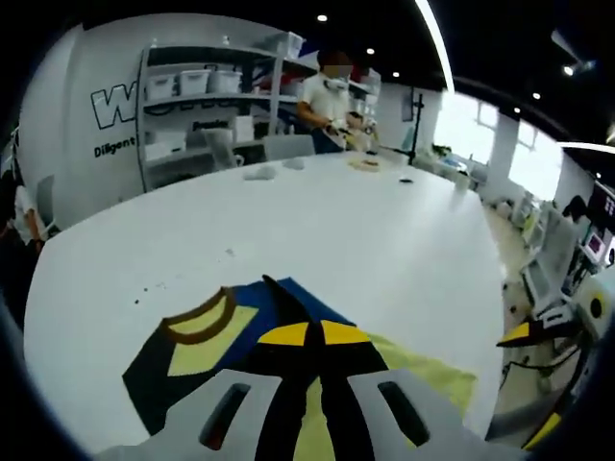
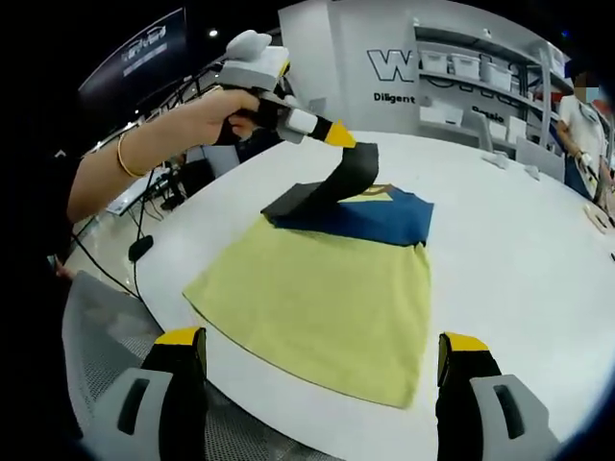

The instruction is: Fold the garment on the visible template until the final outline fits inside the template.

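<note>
Right gripper view: the left hand-held gripper (image 2: 338,134) pinches the garment's (image 2: 327,288) black sleeve (image 2: 341,178), lifted toward the collar end, while the right hand-held gripper (image 2: 322,360) hovers wide open off the hem on the white worktop (image 2: 519,250).

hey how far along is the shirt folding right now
Early. Done: the shirt lies spread on the white table, yellow body flat, no fold finished. In hand: the left gripper is shut on the black sleeve, lifting it up over the blue shoulder area. The right gripper is open, holding nothing, near the hem. Left: lay that sleeve in, fold the other side and the hem. I can't make out a template.
</note>
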`<action>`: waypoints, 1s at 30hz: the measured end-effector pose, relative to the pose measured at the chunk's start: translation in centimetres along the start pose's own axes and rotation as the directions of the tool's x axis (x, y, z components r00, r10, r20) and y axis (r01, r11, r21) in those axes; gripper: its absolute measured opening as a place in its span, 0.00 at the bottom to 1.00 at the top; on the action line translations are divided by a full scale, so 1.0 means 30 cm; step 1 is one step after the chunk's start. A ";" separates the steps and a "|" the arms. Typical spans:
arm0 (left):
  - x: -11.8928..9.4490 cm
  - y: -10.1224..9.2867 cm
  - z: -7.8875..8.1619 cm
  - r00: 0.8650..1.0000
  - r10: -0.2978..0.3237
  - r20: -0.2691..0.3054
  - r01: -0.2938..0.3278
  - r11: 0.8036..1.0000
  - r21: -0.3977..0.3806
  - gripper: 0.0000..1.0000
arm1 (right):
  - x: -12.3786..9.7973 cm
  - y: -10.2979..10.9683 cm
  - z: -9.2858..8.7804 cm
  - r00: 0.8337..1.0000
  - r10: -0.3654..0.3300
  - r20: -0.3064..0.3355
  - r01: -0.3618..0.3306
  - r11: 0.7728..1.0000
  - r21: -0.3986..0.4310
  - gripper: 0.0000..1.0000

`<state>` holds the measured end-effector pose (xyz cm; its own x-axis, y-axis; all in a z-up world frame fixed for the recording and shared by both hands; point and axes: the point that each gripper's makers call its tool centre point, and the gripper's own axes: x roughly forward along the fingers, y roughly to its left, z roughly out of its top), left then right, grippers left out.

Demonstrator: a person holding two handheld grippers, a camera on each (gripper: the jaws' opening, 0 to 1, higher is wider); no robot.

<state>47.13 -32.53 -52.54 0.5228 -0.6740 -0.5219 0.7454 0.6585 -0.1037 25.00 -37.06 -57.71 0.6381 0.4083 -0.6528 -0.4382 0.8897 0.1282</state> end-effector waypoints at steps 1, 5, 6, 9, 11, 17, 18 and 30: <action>0.004 -0.004 -0.001 1.000 -0.001 0.001 0.001 1.000 -0.001 0.00 | 0.000 0.000 -0.001 1.000 0.000 -0.001 0.000 1.000 0.001 0.99; 0.022 -0.033 0.003 1.000 -0.023 0.006 0.023 1.000 -0.007 0.00 | -0.001 -0.002 -0.007 1.000 -0.002 -0.004 0.002 1.000 0.006 0.99; 0.028 -0.043 -0.003 1.000 -0.031 -0.002 0.031 1.000 -0.001 0.00 | -0.001 -0.003 -0.010 1.000 -0.002 -0.006 0.002 1.000 0.008 0.99; 0.043 -0.056 -0.018 0.999 -0.040 -0.010 0.040 0.999 0.000 0.00 | -0.002 -0.005 -0.017 1.000 -0.004 -0.005 0.004 1.000 0.014 0.99; 0.052 -0.069 -0.029 0.999 -0.046 -0.018 0.046 0.999 0.004 0.00 | 0.000 -0.006 -0.023 1.000 -0.004 -0.005 0.004 1.000 0.020 0.99; 0.095 -0.091 -0.071 0.997 -0.065 -0.040 0.065 0.998 -0.009 0.00 | -0.001 -0.011 -0.031 1.000 -0.005 -0.006 0.005 1.000 0.022 0.99; 0.103 -0.097 -0.076 0.996 -0.074 -0.041 0.073 0.997 -0.026 0.00 | -0.002 -0.013 -0.031 1.000 -0.007 -0.004 0.007 1.000 0.023 0.99; 0.139 -0.110 -0.120 0.995 -0.094 -0.045 0.092 0.994 -0.055 0.01 | -0.007 -0.036 -0.039 1.000 -0.019 0.000 0.019 0.999 0.038 0.99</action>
<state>45.36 -36.31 -57.42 0.4308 -0.7173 -0.5476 0.7664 0.6112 -0.1977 24.59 -38.35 -58.57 0.6467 0.3911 -0.6548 -0.4012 0.9046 0.1441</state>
